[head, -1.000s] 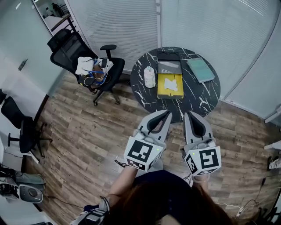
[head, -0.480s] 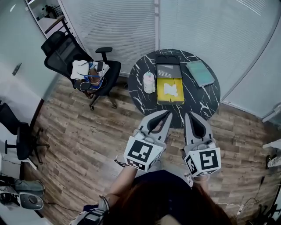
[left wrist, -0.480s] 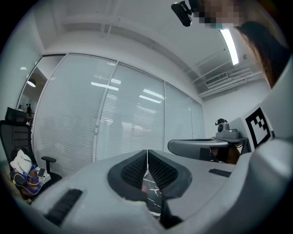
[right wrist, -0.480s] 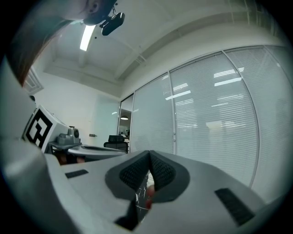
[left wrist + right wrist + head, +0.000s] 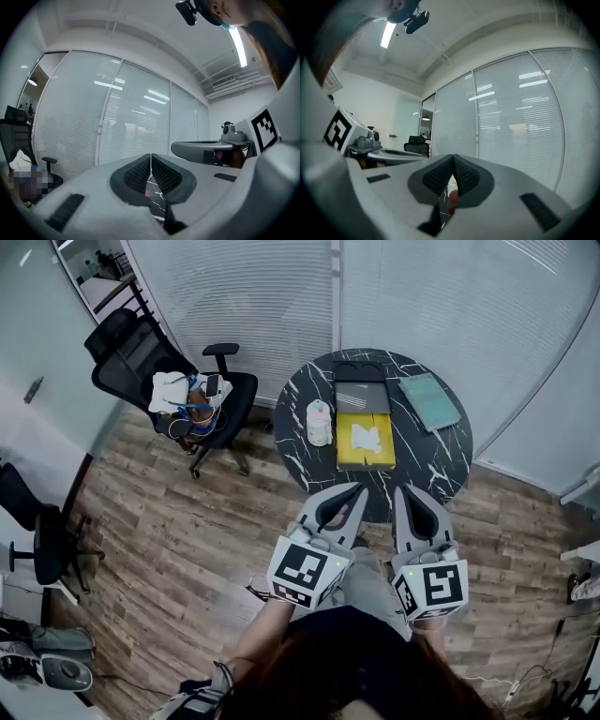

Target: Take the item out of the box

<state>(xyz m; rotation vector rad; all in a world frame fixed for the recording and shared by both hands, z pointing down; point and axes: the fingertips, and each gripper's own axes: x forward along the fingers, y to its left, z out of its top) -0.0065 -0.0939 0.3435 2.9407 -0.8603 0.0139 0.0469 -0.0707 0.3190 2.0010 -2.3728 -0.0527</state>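
Observation:
An open yellow box (image 5: 365, 442) lies on the round black marble table (image 5: 431, 460), with a white item (image 5: 366, 436) inside it. Its dark lid (image 5: 361, 395) is folded back toward the far side. Both grippers hang in the air short of the table's near edge, over the wooden floor. My left gripper (image 5: 358, 487) is shut with nothing between its jaws, and its pads meet in the left gripper view (image 5: 151, 157). My right gripper (image 5: 398, 486) is also shut and empty, jaws closed in the right gripper view (image 5: 453, 159).
A white bottle-like object (image 5: 320, 422) stands left of the box and a teal book (image 5: 429, 398) lies at the table's right. A black office chair (image 5: 178, 381) loaded with cloth and gear stands left of the table. Glass walls with blinds lie behind.
The view has shifted slightly closer to the table; the box now sits a little lower in frame. Both grippers stay shut and keep their pose.

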